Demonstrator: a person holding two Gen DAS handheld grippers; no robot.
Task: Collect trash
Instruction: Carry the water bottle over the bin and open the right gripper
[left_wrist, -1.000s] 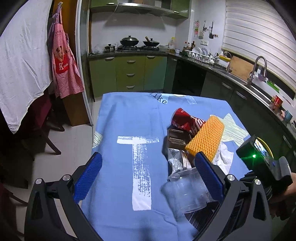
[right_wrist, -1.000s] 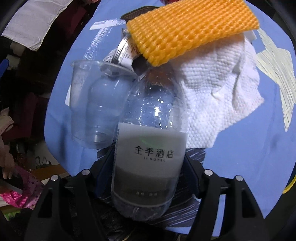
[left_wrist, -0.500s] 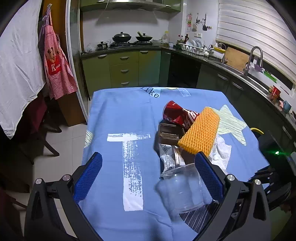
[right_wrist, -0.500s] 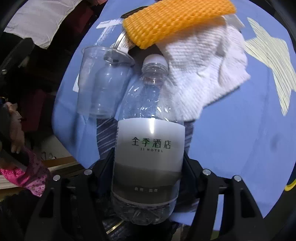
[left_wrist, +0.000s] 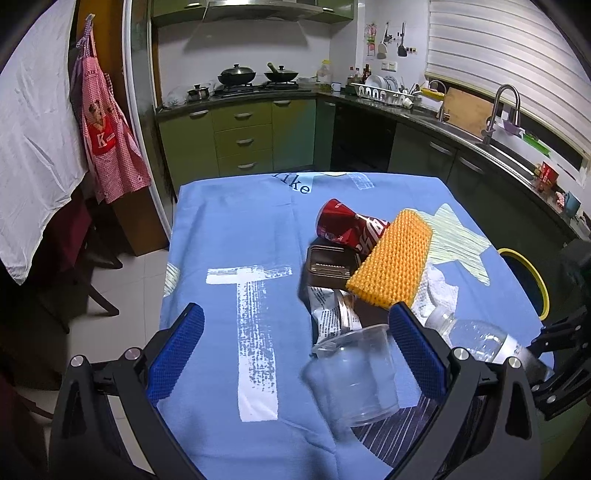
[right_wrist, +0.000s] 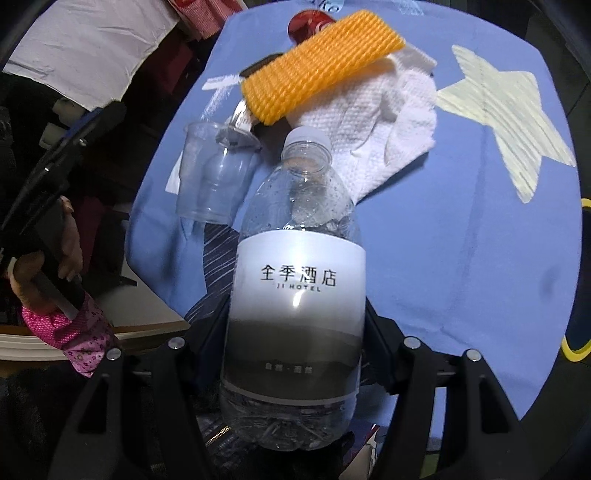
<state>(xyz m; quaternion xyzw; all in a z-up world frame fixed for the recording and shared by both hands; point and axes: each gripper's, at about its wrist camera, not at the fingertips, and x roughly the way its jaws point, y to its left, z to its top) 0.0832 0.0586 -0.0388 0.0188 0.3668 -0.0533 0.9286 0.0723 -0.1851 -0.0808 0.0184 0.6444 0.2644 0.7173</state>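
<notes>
1. Nearest, in the right wrist view: right gripper (right_wrist: 291, 332) pinching an empty clear plastic bottle (right_wrist: 295, 280) around its white labelled middle, jaws pressed on either flank. Long axis in line with the fingers, white cap leading, base toward the camera. Held clear of the blue tablecloth (right_wrist: 461, 221), over the near right corner of the table.
2. Just beyond the cap: a clear plastic cup (right_wrist: 210, 173) on its side near the table's near edge, and a crumpled white paper towel (right_wrist: 376, 122) beside it.
3. Farther in: an orange foam net sleeve (right_wrist: 317, 62) lying slantwise on the pile, a red can (right_wrist: 306, 18) behind it.
4. Left wrist view, near: left gripper (left_wrist: 295, 350) spread wide, blue pads apart, nothing between them. Cup (left_wrist: 354, 373) low and right of centre, close to the right pad (left_wrist: 415, 350), so nearer the left gripper than the laden right one.
5. Shown only here: a silver wrapper (left_wrist: 328, 310) and a dark tray (left_wrist: 328, 266) under the sleeve (left_wrist: 391, 258), plus a yellow-rimmed bin (left_wrist: 535, 284) off the table's right edge, probably the bottle's (left_wrist: 476, 339) destination.
6. Shown only in the right wrist view: the label print and a hand (right_wrist: 48, 269) in a pink cuff on the left gripper's handle.
</notes>
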